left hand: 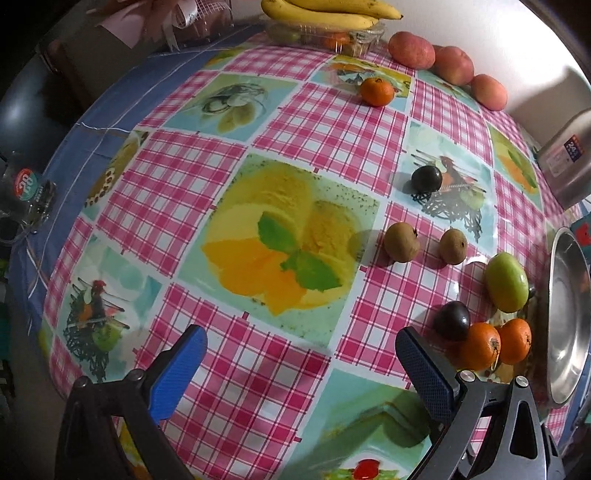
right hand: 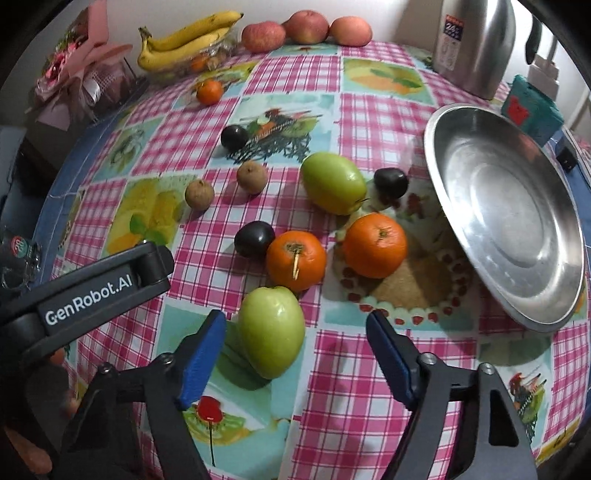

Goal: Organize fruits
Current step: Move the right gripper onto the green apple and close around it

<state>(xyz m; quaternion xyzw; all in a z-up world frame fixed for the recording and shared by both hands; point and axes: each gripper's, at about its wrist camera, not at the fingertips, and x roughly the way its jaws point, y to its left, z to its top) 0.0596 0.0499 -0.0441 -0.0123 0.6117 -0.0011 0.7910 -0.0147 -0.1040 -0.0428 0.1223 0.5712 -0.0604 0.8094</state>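
My right gripper [right hand: 295, 321] is open and points down at the table. A green fruit [right hand: 271, 332] lies between its blue fingers [right hand: 203, 350], close to the left one, with neither pad pressing on it. Just beyond lie two oranges [right hand: 295, 264] [right hand: 375, 245], a dark plum [right hand: 255, 238], a second green fruit [right hand: 334, 182] and another plum [right hand: 390, 181]. A steel bowl [right hand: 461, 122] stands tilted at the right. My left gripper [left hand: 301, 336] is open over bare tablecloth, with the same plum [left hand: 451, 319] and oranges [left hand: 480, 345] beside its right finger.
Two brown kiwis [right hand: 199, 194] [right hand: 252, 177], a third plum [right hand: 234, 137] and a small orange [right hand: 209, 91] lie farther back. Bananas [right hand: 184, 40] on a clear box and three apples [right hand: 306, 26] line the far edge. A steel kettle [right hand: 476, 40] stands at the back right.
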